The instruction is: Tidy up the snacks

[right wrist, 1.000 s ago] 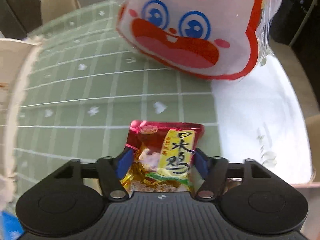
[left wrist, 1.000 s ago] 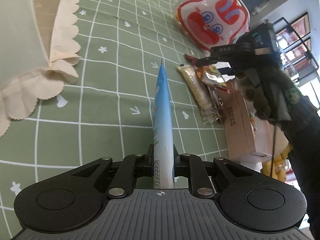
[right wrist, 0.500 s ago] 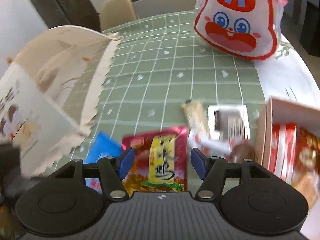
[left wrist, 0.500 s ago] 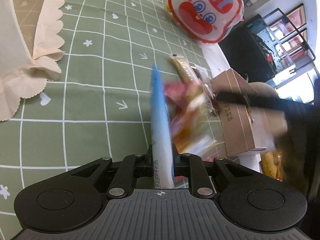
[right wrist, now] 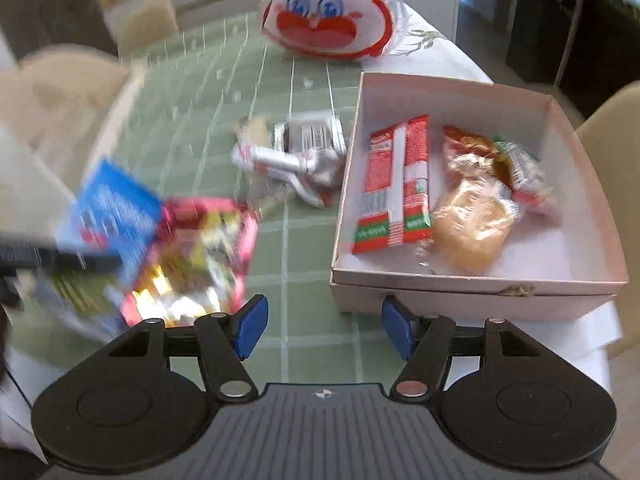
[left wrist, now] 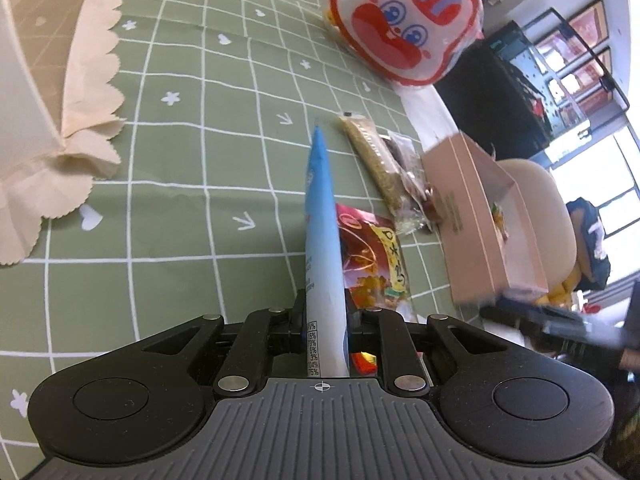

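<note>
The left gripper [left wrist: 325, 312] is clamped on a flat blue-and-white snack packet [left wrist: 321, 216], seen edge-on from its own camera so the printed front cannot be read there. In the right wrist view the same packet [right wrist: 114, 216] and the red-and-yellow foil snack bag [right wrist: 196, 256] just right of it are badly smeared by blur, and the packet's lower edge is hidden behind a dark blurred bar at the left edge. The red-and-yellow foil snack bag lies flat on the green grid-patterned tablecloth [left wrist: 180, 208], partly hidden behind the blue packet in the left view. The right gripper [right wrist: 323, 326] stands with its blue-padded jaws apart and nothing between them, above the cloth just near of the pale pink cardboard box [right wrist: 472, 292]. That open box holds a red-white-and-green wrapped bar [right wrist: 396, 184] on the left, a clear-wrapped golden pastry [right wrist: 472, 228] right of it, and a crinkled red-and-green wrapper [right wrist: 500, 160] farther back, whose contents are hard to make out. Left of the box lies a loose heap of small wrapped snacks [right wrist: 296, 160], individual pieces blurred together. On the left a cream scalloped paper bag [left wrist: 60, 92] is cut off by the frame. Farthest back stands a white-and-red cartoon-face bag [right wrist: 328, 12].
</note>
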Demonstrator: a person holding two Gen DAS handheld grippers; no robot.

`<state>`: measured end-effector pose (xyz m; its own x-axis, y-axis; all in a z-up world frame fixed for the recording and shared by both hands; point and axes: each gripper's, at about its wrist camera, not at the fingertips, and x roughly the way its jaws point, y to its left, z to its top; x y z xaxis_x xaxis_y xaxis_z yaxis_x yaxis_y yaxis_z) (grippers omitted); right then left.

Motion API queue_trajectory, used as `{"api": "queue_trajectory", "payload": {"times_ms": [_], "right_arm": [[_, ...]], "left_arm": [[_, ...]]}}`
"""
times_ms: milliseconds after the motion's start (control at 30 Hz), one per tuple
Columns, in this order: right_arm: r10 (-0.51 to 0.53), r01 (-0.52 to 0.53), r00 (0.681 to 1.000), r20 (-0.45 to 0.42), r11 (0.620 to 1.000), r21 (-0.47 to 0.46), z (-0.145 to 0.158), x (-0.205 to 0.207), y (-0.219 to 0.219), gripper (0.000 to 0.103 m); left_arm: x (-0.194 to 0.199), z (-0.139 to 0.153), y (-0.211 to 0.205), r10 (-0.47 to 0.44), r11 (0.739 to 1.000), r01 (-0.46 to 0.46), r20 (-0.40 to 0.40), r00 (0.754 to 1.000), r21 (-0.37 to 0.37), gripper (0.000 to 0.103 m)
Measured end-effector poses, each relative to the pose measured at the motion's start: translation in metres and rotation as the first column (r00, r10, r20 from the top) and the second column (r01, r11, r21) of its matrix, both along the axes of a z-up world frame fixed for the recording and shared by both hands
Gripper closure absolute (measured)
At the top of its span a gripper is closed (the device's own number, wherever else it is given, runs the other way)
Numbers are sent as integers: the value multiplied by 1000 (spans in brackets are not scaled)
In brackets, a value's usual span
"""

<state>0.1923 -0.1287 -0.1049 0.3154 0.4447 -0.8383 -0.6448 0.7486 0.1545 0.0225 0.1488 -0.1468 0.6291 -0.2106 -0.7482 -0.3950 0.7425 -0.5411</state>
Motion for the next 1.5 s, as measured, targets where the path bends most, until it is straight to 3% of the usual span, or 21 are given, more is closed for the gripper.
{"api": "queue_trajectory", "payload": {"times_ms": [67, 200, 300, 333, 433, 500, 567, 600, 633, 733, 800, 900, 1000, 1067, 1133, 1167, 1233, 1300, 1367, 1433, 1500], "right_arm": [[-27, 27, 1000, 4, 997, 78, 1, 8, 5, 39], [-27, 23, 999, 34, 992, 125, -6, 11, 29, 39], [-85, 88, 996, -24, 979, 184, -14, 20, 51, 34], [-139, 149, 988, -61, 965, 217, -18, 21, 53, 28], [-305, 331, 943, -131, 899, 287, -27, 22, 68, 28], [-385, 406, 914, -130, 860, 309, -29, 24, 84, 28], [-424, 425, 903, -69, 861, 278, -30, 26, 103, 28], [-432, 428, 901, -34, 874, 229, -32, 27, 112, 30], [-425, 417, 905, 5, 890, 183, -33, 27, 120, 40], [-332, 326, 943, -2, 924, 202, -31, 21, 116, 79], [-268, 256, 962, 55, 951, 172, -27, 9, 112, 95], [-180, 166, 980, 82, 973, 158, -24, -8, 94, 97], [-159, 149, 986, 60, 978, 143, -23, -15, 80, 97], [-163, 163, 986, -15, 968, 192, -20, -8, 77, 96], [-217, 236, 971, -103, 938, 255, -17, 1, 76, 86], [-244, 276, 959, -144, 919, 281, -17, 6, 78, 80], [-340, 397, 914, -224, 866, 305, -19, 16, 85, 54], [-497, 554, 831, -251, 784, 280, -23, 26, 93, 44], [-618, 653, 757, -211, 721, 232, -28, 33, 102, 44], [-638, 669, 743, -201, 715, 204, -35, 42, 114, 42], [-621, 638, 770, -144, 749, 180, -37, 43, 124, 49]], "left_arm": [[0, 1, -2, -8, 1000, 8, -4, 1000, 5, 85], [-2, 2, -2, -5, 1000, 5, -7, 1000, 6, 85], [-3, 1, -1, 4, 1000, -4, -8, 1000, 2, 85], [-3, 1, -1, 7, 1000, -7, -8, 1000, -1, 85], [-4, 0, -1, 15, 1000, -15, -11, 1000, -3, 85], [-4, 0, -1, 17, 1000, -17, -14, 1000, -1, 85], [-6, 2, 0, 19, 1000, -19, -12, 1000, 2, 85], [-7, 3, 0, 21, 1000, -21, -9, 1000, 2, 85], [-8, 4, 1, 23, 1000, -23, -4, 1000, 2, 85], [-9, 6, 3, 27, 1000, -27, 7, 1000, 4, 85], [-7, 4, 4, 25, 1000, -25, 4, 1000, 4, 85], [-5, 3, 2, 12, 1000, -12, 1, 1000, 2, 85], [-2, 1, -1, -7, 1000, 7, -1, 1000, -1, 85], [1, 0, -2, -17, 1000, 17, -8, 1000, 0, 85], [1, 1, -3, -21, 1000, 21, -5, 1000, 3, 85], [1, 3, -3, -20, 1000, 20, -2, 1000, 3, 85], [-2, 4, -1, -9, 1000, 9, 4, 1000, 2, 85], [-7, 4, 2, 11, 1000, -11, 11, 1000, -4, 85], [-11, 3, 5, 29, 1000, -29, 17, 999, -11, 85], [-14, 2, 6, 45, 999, -45, 22, 999, -19, 85], [-17, 1, 8, 57, 998, -57, 19, 998, -21, 85]]}}
